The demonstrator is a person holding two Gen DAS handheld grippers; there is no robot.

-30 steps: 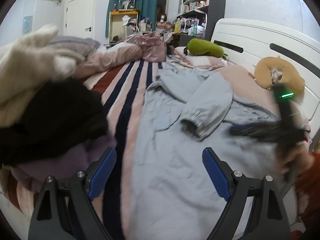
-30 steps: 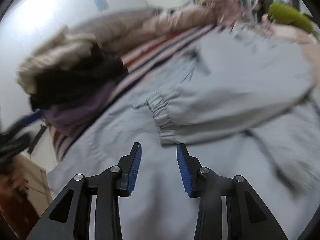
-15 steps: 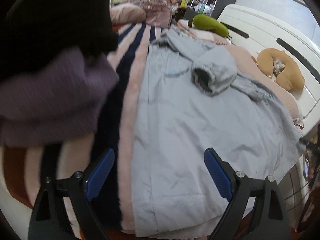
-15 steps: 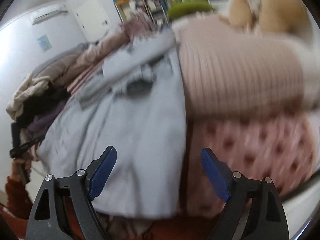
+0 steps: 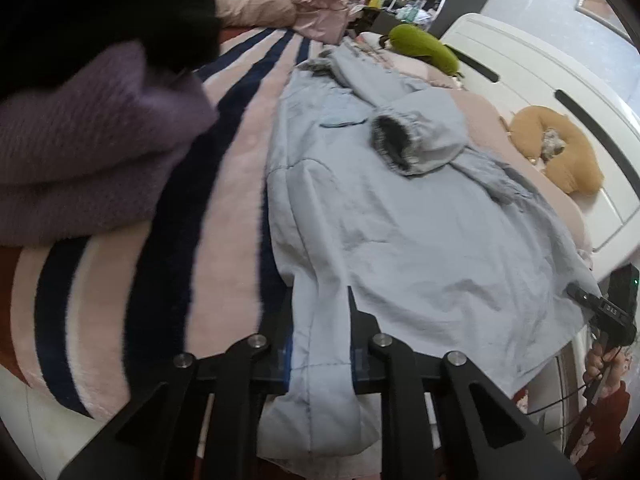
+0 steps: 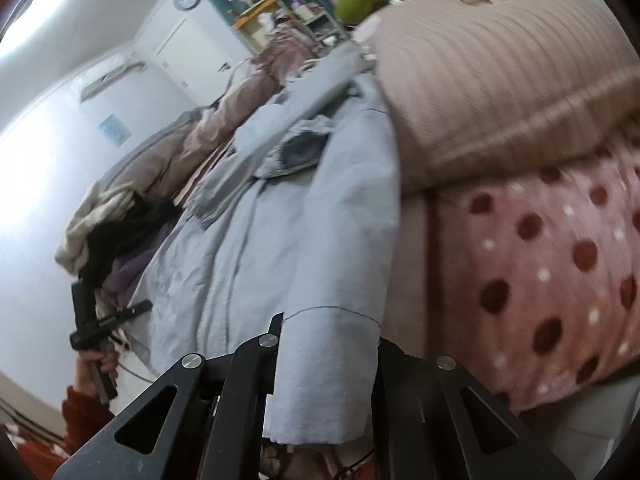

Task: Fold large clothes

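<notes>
A large light blue jacket (image 5: 400, 224) lies spread along the striped bed (image 5: 224, 240), one sleeve folded across its chest. My left gripper (image 5: 320, 356) is shut on the jacket's hem at the near left corner; the fabric bunches between its jaws. In the right wrist view the jacket (image 6: 256, 232) runs away from me, and my right gripper (image 6: 326, 356) is shut on its hem at the other near corner. The right gripper also shows in the left wrist view (image 5: 600, 308), the left gripper in the right wrist view (image 6: 104, 324).
A pile of purple, black and cream clothes (image 5: 92, 136) sits left of the jacket. A pink ribbed blanket (image 6: 500, 80) and polka-dot cover (image 6: 540, 272) lie to the right. A green plush (image 5: 424, 48), tan neck pillow (image 5: 560, 148) and white headboard (image 5: 540, 72) stand beyond.
Both grippers were open half a second ago above the jacket's lower edge. They have come down to the hem and shut on it, one at each near corner.
</notes>
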